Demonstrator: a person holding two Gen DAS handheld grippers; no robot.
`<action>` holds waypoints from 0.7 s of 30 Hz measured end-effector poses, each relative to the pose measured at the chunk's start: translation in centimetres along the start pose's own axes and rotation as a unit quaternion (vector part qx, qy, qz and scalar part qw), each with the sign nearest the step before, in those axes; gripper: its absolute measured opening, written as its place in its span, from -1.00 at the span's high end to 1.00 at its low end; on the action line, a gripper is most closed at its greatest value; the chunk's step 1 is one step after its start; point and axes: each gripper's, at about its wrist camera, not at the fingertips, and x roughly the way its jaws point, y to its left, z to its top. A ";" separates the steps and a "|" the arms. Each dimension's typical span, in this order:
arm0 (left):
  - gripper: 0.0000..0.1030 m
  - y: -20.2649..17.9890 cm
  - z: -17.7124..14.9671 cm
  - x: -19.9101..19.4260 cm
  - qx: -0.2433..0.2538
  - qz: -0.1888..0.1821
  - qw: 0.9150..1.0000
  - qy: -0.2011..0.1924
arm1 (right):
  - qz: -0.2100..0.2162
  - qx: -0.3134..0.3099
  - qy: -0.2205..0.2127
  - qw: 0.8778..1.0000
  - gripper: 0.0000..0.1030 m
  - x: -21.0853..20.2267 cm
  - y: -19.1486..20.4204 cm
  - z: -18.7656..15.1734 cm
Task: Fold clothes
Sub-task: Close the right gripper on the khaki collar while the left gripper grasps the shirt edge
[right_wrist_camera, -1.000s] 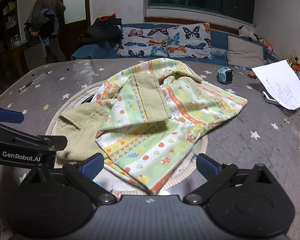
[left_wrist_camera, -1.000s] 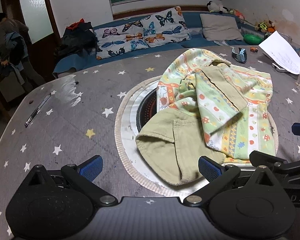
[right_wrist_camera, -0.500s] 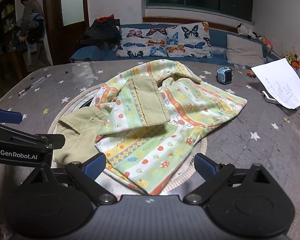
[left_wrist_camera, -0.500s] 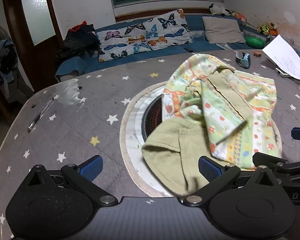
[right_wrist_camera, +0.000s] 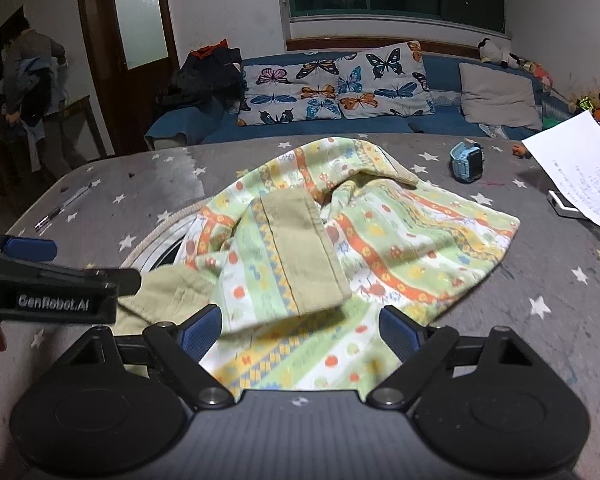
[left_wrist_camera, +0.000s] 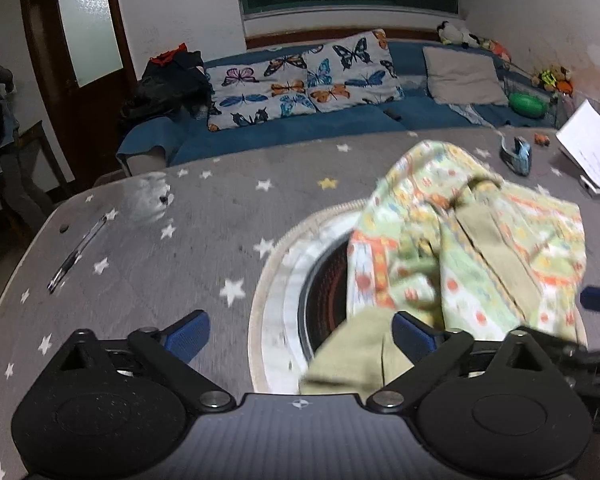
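Here, the patterned garment (right_wrist_camera: 340,240) lay crumpled on the starry table (right_wrist_camera: 540,272), over a round mat (left_wrist_camera: 276,280), while the left gripper (left_wrist_camera: 300,332) and right gripper (right_wrist_camera: 300,330), empty-jawed and closing, stood at its near edge, apparently to pinch it.

"GenRobot.AI", white on black, on left gripper (right_wrist_camera: 32,248) body in right wrist view. Left view: letters "DA" at right edge, cut off. Paper (right_wrist_camera: 576,172) has writing, too small to read.
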 end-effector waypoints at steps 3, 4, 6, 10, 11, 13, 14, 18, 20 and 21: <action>-0.80 0.2 1.4 1.4 -0.003 -0.013 1.000 0.002 | 0.000 0.009 0.001 1.000 -0.71 1.1 -0.5 0.7; -0.80 0.3 1.8 2.0 -0.003 -0.020 1.000 0.004 | 0.001 0.013 0.003 1.000 -0.70 1.4 -0.6 0.8; -0.80 0.5 2.5 3.1 -0.009 -0.033 0.999 0.008 | 0.003 0.017 0.007 1.000 -0.66 2.1 -1.0 1.2; -0.80 0.5 3.6 5.2 -0.018 -0.064 0.997 0.026 | 0.012 0.020 0.017 1.000 -0.52 3.6 -1.6 1.5; -0.80 0.5 3.8 5.7 -0.018 -0.061 0.998 0.027 | 0.018 0.023 0.020 0.999 -0.46 3.8 -1.7 1.5; -0.80 0.5 3.8 6.5 -0.023 -0.073 0.996 0.034 | 0.034 0.033 0.024 0.999 -0.27 4.1 -2.0 1.4; -0.80 0.6 3.8 6.9 -0.026 -0.079 0.996 0.038 | 0.043 0.038 0.026 0.998 -0.14 4.2 -2.1 1.3; -0.61 0.8 3.7 7.7 -0.037 -0.112 0.992 0.042 | 0.070 0.054 0.028 0.996 0.40 4.1 -2.7 1.0; -0.49 0.8 3.7 7.9 -0.039 -0.126 0.990 0.040 | 0.072 0.057 0.023 0.996 0.60 3.8 -2.8 0.9; -0.42 0.7 3.7 8.0 -0.038 -0.131 0.990 0.043 | 0.074 0.056 0.019 0.996 0.63 3.6 -2.8 0.9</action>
